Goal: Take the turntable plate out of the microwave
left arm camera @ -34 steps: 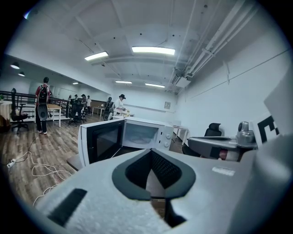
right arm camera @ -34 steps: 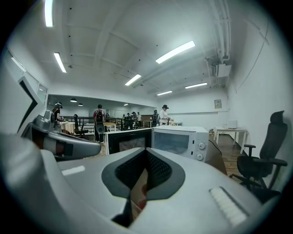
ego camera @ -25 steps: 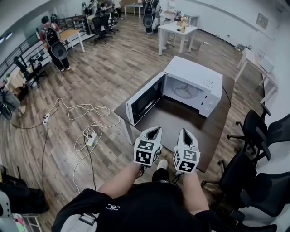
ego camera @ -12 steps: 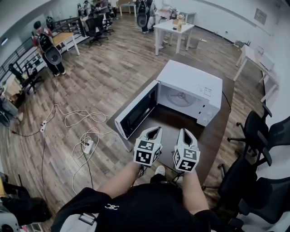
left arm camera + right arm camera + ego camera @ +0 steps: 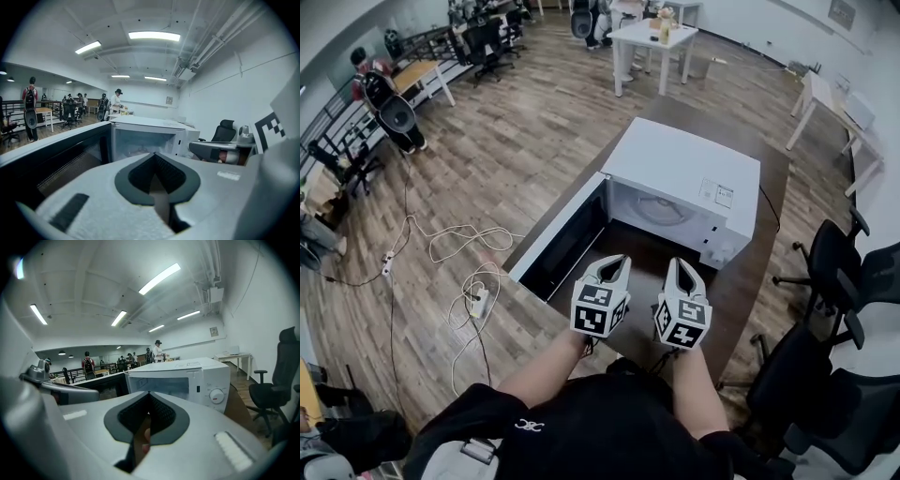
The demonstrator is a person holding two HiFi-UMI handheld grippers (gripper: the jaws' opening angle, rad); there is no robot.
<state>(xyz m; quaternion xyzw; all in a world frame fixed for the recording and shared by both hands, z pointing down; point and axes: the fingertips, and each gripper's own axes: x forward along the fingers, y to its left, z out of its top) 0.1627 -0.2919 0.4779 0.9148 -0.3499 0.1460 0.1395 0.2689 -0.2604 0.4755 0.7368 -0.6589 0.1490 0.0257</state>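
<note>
A white microwave (image 5: pixel 686 173) stands on a brown table (image 5: pixel 750 272) with its door (image 5: pixel 555 246) swung wide open to the left. Inside, the glass turntable plate (image 5: pixel 660 212) lies flat on the cavity floor. My left gripper (image 5: pixel 617 263) and right gripper (image 5: pixel 673 266) hover side by side over the table just in front of the opening, both shut and empty. In the left gripper view the left gripper (image 5: pixel 155 157) points at the cavity, where the plate (image 5: pixel 138 151) shows faintly. In the right gripper view the right gripper (image 5: pixel 149 397) faces the microwave (image 5: pixel 187 377) front.
Black office chairs (image 5: pixel 825 272) crowd the table's right side. White cables and a power strip (image 5: pixel 475 302) lie on the wood floor at left. A white table (image 5: pixel 652 42) and people stand far back.
I have come closer to the microwave; it now fills more of the head view. Both grippers have moved forward together over the table toward the open cavity, still shut.
</note>
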